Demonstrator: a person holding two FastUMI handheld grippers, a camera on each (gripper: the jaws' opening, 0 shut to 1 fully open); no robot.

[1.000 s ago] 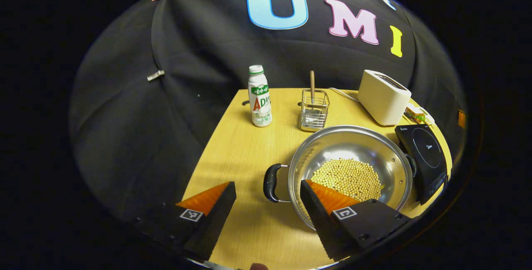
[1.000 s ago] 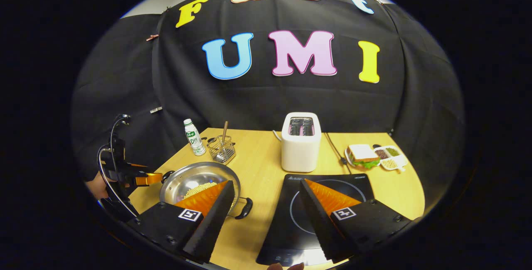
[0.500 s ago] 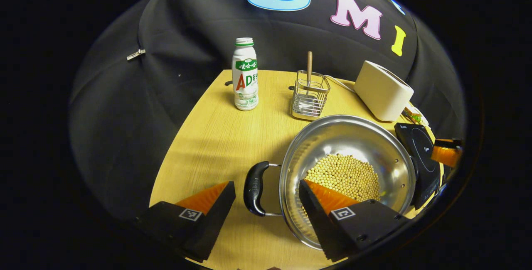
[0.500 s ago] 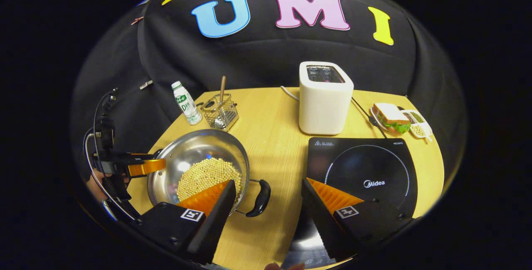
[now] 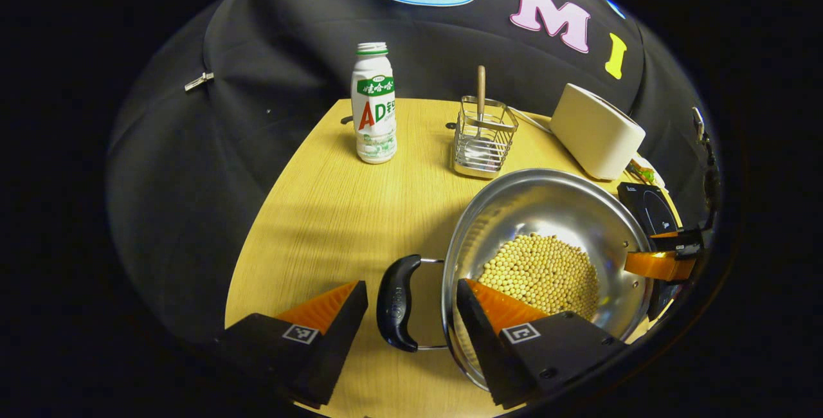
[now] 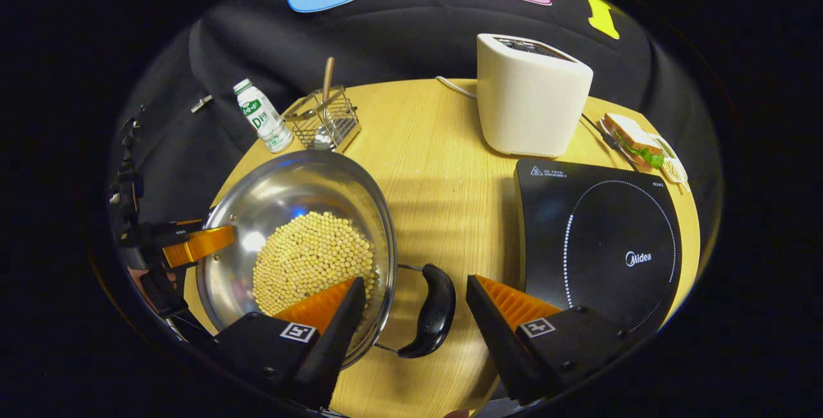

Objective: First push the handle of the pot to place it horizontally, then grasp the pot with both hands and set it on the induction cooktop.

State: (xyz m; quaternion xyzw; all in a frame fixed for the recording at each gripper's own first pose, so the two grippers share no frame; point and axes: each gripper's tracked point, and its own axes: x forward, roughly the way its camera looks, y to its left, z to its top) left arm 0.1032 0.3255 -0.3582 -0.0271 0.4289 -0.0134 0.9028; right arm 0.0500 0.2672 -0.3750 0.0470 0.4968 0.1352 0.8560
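Two black handles stick out from the steel pot (image 5: 546, 225), and in the left gripper view the left gripper (image 5: 411, 315) has its fingers spread to either side of the near handle (image 5: 395, 302), touching neither it nor the rim. The pot sits on the wooden table (image 5: 334, 212) with a heap of soybeans (image 5: 543, 273) in its bottom. Behind it stand a milk bottle (image 5: 373, 106), a wire caddy (image 5: 482, 138) with a wooden-handled utensil, and a white toaster (image 5: 595, 138); none of them lies between gripper and handle. At the pot's far side an orange finger of the right gripper (image 5: 659, 263) shows at the rim, with the induction cooktop (image 5: 649, 202) partly hidden behind the pot.

In the right gripper view the right gripper (image 6: 415, 315) is likewise wide open, its fingers straddling the pot's other handle (image 6: 434, 308) without contact. This view gives the cooktop (image 6: 598, 238) in full, flat on the table just beside the pot, bare on top. It also shows a plate with a sandwich (image 6: 636, 138) beyond the cooktop, next to the toaster (image 6: 530, 93). The left gripper (image 6: 193, 244) shows across the pot, and the hand holding it is barely visible at the edge. Both grippers point down and inward at the pot from opposite sides.
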